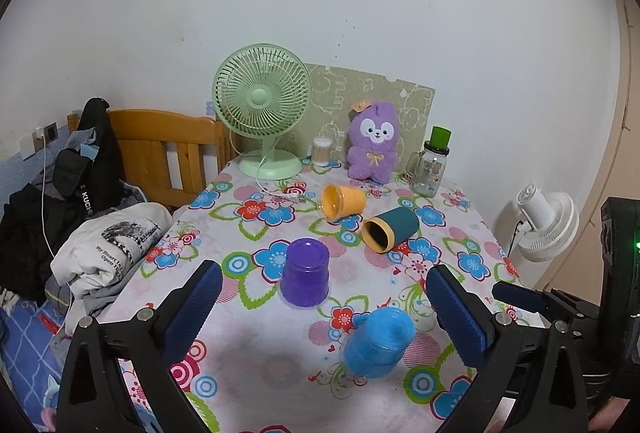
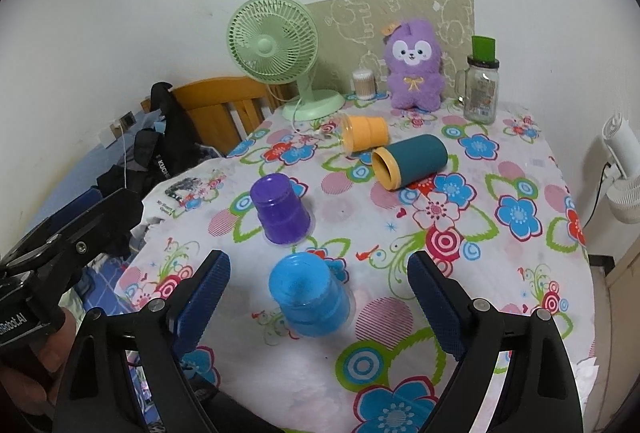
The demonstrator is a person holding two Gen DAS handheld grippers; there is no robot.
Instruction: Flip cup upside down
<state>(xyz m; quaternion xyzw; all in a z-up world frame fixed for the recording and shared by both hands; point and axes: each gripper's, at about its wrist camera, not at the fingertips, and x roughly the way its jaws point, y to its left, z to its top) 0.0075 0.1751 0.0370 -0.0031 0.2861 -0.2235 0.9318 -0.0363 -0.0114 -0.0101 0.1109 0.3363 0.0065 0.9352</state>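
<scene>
A purple cup (image 1: pixel 305 273) (image 2: pixel 281 209) stands upside down on the flowered tablecloth (image 1: pixel 248 345) (image 2: pixel 500 273). A blue cup (image 1: pixel 378 343) (image 2: pixel 310 299) stands upside down nearer to me. An orange cup (image 1: pixel 343 201) (image 2: pixel 365 132) and a teal cup with a yellow rim (image 1: pixel 390 235) (image 2: pixel 410 161) lie on their sides further back. My left gripper (image 1: pixel 323 283) is open and empty, above the table in front of the purple cup. My right gripper (image 2: pixel 318 273) is open and empty, with the blue cup between its fingers' lines.
At the table's back stand a green fan (image 1: pixel 262 113) (image 2: pixel 276 49), a purple plush toy (image 1: pixel 373 141) (image 2: pixel 414 65), a glass jar with a green lid (image 1: pixel 432 163) (image 2: pixel 482 81) and a cotton-swab tub (image 1: pixel 322 151). Clothes (image 1: pixel 108 245) lie at the left. A white fan (image 1: pixel 546 229) stands at the right.
</scene>
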